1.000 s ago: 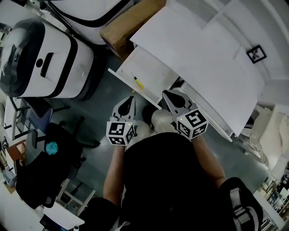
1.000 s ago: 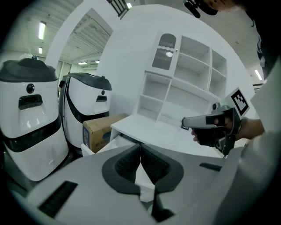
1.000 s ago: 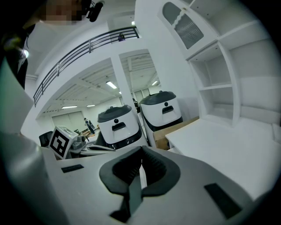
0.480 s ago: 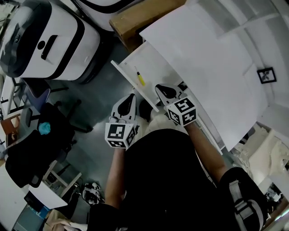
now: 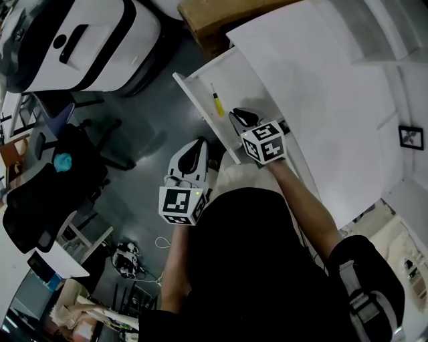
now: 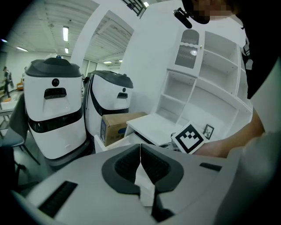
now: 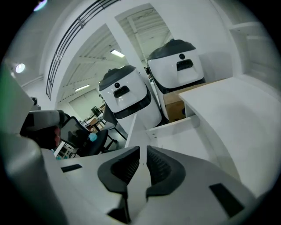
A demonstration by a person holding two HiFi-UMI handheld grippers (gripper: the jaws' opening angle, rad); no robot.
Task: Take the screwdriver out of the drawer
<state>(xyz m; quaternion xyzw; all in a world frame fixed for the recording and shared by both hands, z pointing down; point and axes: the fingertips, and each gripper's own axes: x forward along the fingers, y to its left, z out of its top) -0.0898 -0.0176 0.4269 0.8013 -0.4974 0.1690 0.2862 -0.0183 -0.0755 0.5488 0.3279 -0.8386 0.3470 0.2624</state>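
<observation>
A small screwdriver [image 5: 217, 106] with a yellow handle lies in the open white drawer [image 5: 202, 112] under the desk top. My right gripper [image 5: 239, 119] hangs over the drawer just right of the screwdriver, not touching it. Its jaws have just been opening, and a narrow gap with nothing in it shows between the pads [image 7: 125, 166]. The screwdriver does not show in the right gripper view. My left gripper [image 5: 198, 144] stays outside the drawer front, lower left of it, with its jaws shut on nothing [image 6: 140, 163].
The white desk top [image 5: 321, 93] covers the drawer's right side. A cardboard box [image 5: 221, 17] and white robot machines [image 5: 87, 40] stand beyond the drawer. An office chair [image 5: 60, 180] and clutter are on the floor at the left. White shelves [image 6: 193, 83] rise behind the desk.
My right gripper has moved out over the drawer towards the screwdriver, sinking as it went, and its jaws have parted a little. The left gripper has shifted only slightly.
</observation>
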